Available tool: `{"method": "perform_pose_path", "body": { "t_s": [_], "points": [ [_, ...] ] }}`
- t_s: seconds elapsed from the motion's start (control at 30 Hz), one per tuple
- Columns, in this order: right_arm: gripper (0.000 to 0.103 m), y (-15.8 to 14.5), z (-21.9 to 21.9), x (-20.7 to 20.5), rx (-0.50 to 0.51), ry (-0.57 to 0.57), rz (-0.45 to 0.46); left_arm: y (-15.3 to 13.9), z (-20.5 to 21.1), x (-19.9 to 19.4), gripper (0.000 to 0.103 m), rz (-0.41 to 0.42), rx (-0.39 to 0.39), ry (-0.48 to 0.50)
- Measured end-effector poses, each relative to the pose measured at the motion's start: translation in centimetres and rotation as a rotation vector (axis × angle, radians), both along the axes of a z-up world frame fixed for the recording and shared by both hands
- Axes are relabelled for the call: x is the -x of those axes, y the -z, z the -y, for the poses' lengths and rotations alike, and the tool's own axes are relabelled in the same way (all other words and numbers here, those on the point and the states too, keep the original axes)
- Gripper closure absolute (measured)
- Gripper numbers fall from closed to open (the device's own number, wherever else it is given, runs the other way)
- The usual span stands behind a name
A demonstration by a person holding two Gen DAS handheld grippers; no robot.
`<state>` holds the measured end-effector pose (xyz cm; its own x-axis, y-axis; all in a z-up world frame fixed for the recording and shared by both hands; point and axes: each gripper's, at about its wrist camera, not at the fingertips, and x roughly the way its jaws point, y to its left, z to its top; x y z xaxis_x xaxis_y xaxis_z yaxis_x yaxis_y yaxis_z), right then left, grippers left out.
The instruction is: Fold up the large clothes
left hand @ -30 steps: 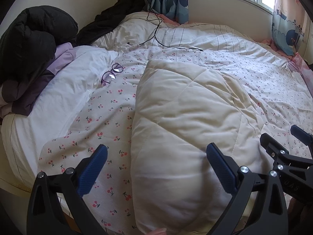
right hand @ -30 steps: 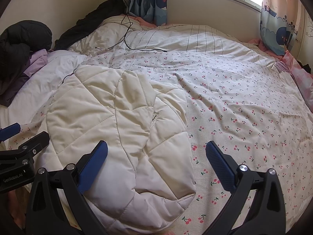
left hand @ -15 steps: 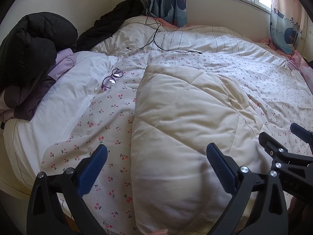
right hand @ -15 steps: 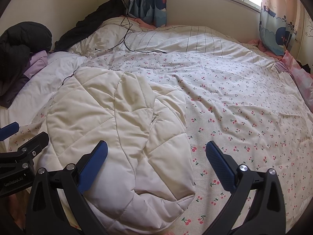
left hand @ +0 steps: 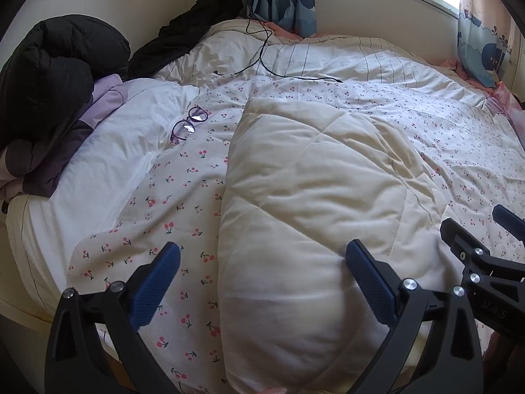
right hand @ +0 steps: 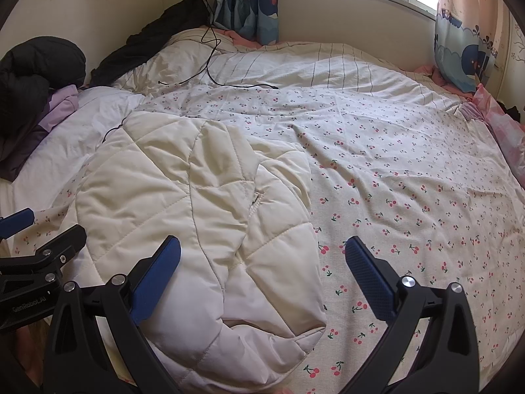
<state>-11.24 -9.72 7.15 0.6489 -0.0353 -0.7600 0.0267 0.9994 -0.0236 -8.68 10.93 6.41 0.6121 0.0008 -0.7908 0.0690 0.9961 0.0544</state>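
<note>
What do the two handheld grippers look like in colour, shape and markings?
The left gripper and the right gripper share one design: matte black angular frames with silver round screw heads, and flat fingers with dark blue textured pads. A black side plate carries faint grey lettering. No cables or sleeves show.

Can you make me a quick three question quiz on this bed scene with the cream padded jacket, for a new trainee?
1. True or false: the left gripper is shut on the cream padded jacket.
2. What lies on the cherry-print sheet left of the jacket? A) eyeglasses B) a phone C) a book
3. Fill in: in the right wrist view, the right gripper hangs over the jacket's ____ edge.

Key
1. False; its jaws are apart and hold nothing.
2. A, the eyeglasses.
3. Right.
</note>
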Motion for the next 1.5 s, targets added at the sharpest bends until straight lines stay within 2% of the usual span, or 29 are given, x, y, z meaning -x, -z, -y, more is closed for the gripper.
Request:
{"method": "perform_pose_path", "body": {
  "t_s": [0.37, 0.63, 0.9, 1.0, 1.07, 1.13, 1.3, 1.5],
  "points": [
    [0.006, 0.0, 0.0, 0.0, 0.001, 0.0, 0.0, 0.0, -0.1, -0.1, 0.006, -0.007, 0.01, 0.009],
    [0.006, 0.1, 0.0, 0.0, 0.0, -0.001, 0.0, 0.3, -0.5, -0.5, 0.006, -0.055, 0.077, 0.014],
    [0.006, 0.0, 0.1, 0.0, 0.001, 0.001, 0.005, 0.2, -0.2, -0.5, 0.006, -0.067, 0.064, 0.01],
    [0.006, 0.1, 0.3, 0.0, 0.0, 0.005, 0.004, 0.2, -0.6, -0.7, 0.006, -0.085, 0.113, 0.012],
    [0.006, 0.3, 0.5, 0.0, -0.001, 0.005, 0.004, 0.5, -1.3, -0.8, 0.006, -0.108, 0.211, 0.026],
    [0.006, 0.3, 0.5, 0.0, -0.001, 0.006, 0.005, 0.3, -1.7, -0.5, 0.006, -0.078, 0.249, 0.017],
    [0.006, 0.3, 0.7, 0.0, -0.002, 0.005, 0.01, -0.6, -1.4, 0.0, 0.007, -0.007, 0.187, 0.023],
    [0.006, 0.3, 1.0, 0.0, -0.002, 0.01, 0.016, -0.4, -0.8, -0.4, 0.007, -0.024, 0.101, 0.014]
  ]
}}
